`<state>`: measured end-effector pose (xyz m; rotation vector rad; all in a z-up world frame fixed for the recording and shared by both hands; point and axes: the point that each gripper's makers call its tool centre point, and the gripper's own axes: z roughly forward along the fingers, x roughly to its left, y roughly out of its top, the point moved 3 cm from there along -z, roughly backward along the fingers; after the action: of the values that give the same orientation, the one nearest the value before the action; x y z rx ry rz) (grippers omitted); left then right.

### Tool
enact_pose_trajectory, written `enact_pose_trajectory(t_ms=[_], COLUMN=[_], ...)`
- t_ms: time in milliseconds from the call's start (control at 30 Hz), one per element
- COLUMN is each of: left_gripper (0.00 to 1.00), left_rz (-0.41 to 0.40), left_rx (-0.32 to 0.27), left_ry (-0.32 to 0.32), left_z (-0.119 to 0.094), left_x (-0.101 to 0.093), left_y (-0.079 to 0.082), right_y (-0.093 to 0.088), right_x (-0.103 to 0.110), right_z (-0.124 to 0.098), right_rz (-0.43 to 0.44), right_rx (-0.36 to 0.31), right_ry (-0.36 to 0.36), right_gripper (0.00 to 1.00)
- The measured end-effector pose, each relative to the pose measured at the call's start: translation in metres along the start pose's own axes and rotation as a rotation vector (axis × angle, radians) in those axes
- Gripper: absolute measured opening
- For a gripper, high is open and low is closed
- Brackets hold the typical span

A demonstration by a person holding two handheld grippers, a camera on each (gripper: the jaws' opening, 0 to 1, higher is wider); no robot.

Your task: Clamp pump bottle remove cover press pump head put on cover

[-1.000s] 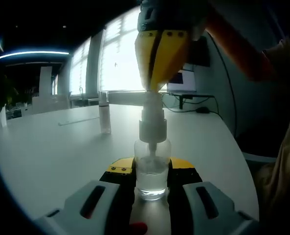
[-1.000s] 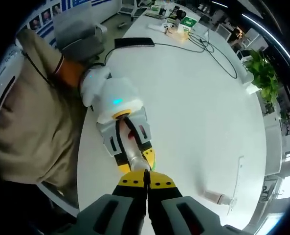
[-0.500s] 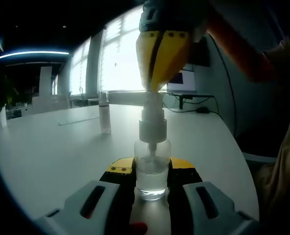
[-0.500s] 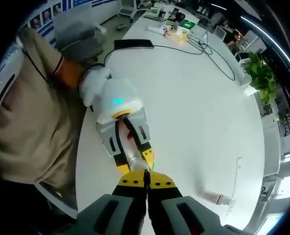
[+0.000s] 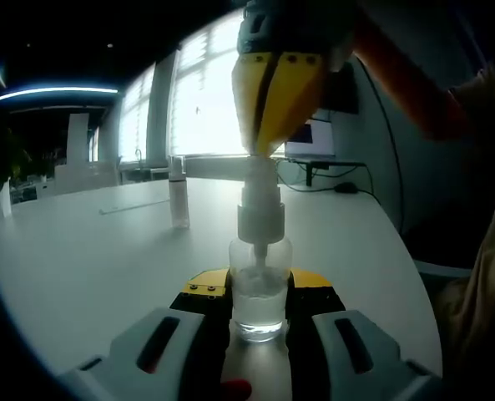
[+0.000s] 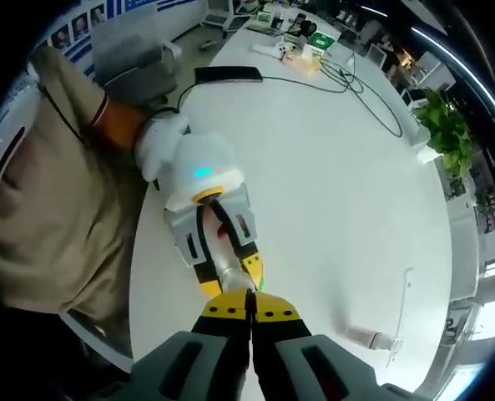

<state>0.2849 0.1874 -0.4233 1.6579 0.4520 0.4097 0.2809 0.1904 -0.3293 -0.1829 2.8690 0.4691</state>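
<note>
A clear pump bottle [image 5: 259, 294] with a little liquid stands upright on the white table [image 5: 88, 259], with my left gripper [image 5: 260, 292] shut on its body. My right gripper [image 5: 265, 149] comes down from above, jaws shut, its tips resting on top of the white pump head [image 5: 260, 213]. In the right gripper view my right gripper [image 6: 249, 302] points straight down at the bottle [image 6: 229, 269], which is held by the left gripper [image 6: 218, 251]. The clear cover [image 5: 178, 194] stands apart on the table; it also appears as the cover [image 6: 371, 337].
A thin clear strip [image 5: 134, 205] lies near the cover. A person in beige clothing [image 6: 38, 192] stands at the table's edge. Cables [image 6: 347, 88], small boxes [image 6: 301, 42] and a plant [image 6: 447, 125] occupy the far end. A monitor [image 5: 314, 138] sits by the windows.
</note>
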Motion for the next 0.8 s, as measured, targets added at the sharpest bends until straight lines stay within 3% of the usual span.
enact_pose_trajectory(t_ms=[800], left_gripper=[0.16], left_rz=[-0.002], left_rx=[0.001], left_ry=[0.000], left_z=[-0.0005], left_x=[-0.0012], left_y=[-0.0001], right_y=[0.0018], right_x=[0.0012], right_z=[0.0090], right_rz=[0.005], right_rx=[0.095], right_ry=[0.063], right_gripper=[0.00])
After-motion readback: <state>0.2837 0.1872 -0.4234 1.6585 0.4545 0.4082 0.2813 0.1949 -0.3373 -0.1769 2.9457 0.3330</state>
